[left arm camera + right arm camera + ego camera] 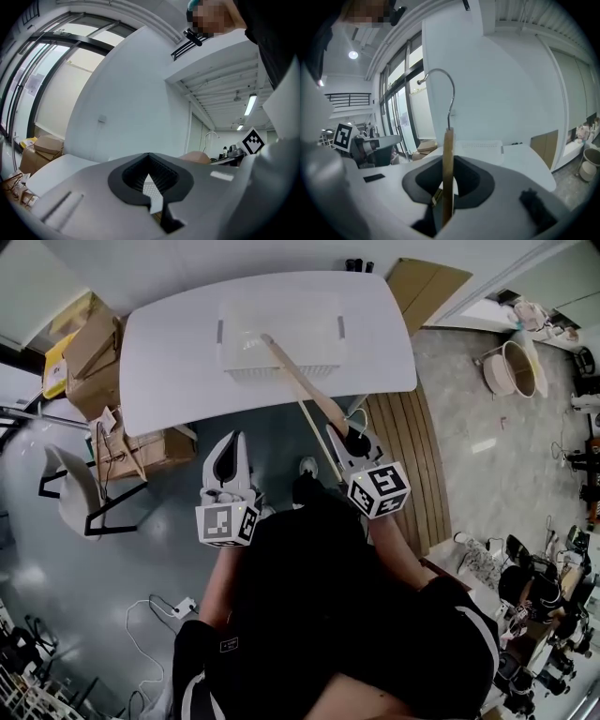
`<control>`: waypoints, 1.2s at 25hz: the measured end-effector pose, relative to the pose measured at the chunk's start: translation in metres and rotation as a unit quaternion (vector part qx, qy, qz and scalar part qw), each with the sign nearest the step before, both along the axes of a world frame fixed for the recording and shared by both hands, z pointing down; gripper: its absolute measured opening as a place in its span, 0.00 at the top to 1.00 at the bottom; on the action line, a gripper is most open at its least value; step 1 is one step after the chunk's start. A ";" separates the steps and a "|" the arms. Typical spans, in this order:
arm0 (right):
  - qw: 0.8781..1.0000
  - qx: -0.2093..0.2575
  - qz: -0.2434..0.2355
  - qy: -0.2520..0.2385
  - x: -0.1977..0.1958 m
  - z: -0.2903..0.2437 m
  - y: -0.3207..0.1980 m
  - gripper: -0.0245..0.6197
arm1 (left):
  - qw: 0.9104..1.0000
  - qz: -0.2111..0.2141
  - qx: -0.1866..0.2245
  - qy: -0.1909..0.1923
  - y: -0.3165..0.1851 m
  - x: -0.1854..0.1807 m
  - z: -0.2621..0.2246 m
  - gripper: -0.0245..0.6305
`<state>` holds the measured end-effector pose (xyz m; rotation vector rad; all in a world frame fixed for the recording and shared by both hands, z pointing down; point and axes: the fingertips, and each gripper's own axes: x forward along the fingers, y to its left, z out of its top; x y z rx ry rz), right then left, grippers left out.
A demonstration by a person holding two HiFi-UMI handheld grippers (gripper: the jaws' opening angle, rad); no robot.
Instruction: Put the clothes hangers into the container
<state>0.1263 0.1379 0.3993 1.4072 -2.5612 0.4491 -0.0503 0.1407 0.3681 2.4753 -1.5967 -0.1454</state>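
A wooden clothes hanger [302, 382] slants from my right gripper [349, 444] up to the translucent white container [279, 338] on the white table [169, 352]; its far tip lies over the container's front part. In the right gripper view the jaws are shut on the hanger's wood [447, 159], with its metal hook [440, 79] curving above and the container [478, 146] beyond. My right gripper [447, 190] points toward the table. My left gripper [228, 448] hovers below the table's near edge. In the left gripper view it [151, 183] is shut with nothing in it.
Cardboard boxes [89, 362] stand left of the table, and a white chair [73, 491] sits on the grey floor. A slatted wooden panel [405, 456] lies to the right, with a round tub [511, 369] further right. The person's dark clothing [319, 596] fills the bottom.
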 end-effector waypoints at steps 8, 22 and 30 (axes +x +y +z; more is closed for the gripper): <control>1.000 -0.004 -0.027 0.002 0.020 0.006 -0.040 0.86 | 1.000 -0.025 -0.008 -0.007 -0.044 0.020 0.004 0.96; 0.997 -0.013 -0.077 -0.003 0.060 0.011 -0.087 0.86 | 0.998 -0.058 -0.015 -0.022 -0.094 0.076 0.002 0.96; 0.997 -0.014 -0.080 0.010 0.058 0.014 -0.109 0.86 | 0.998 -0.059 -0.016 -0.014 -0.113 0.067 0.005 0.96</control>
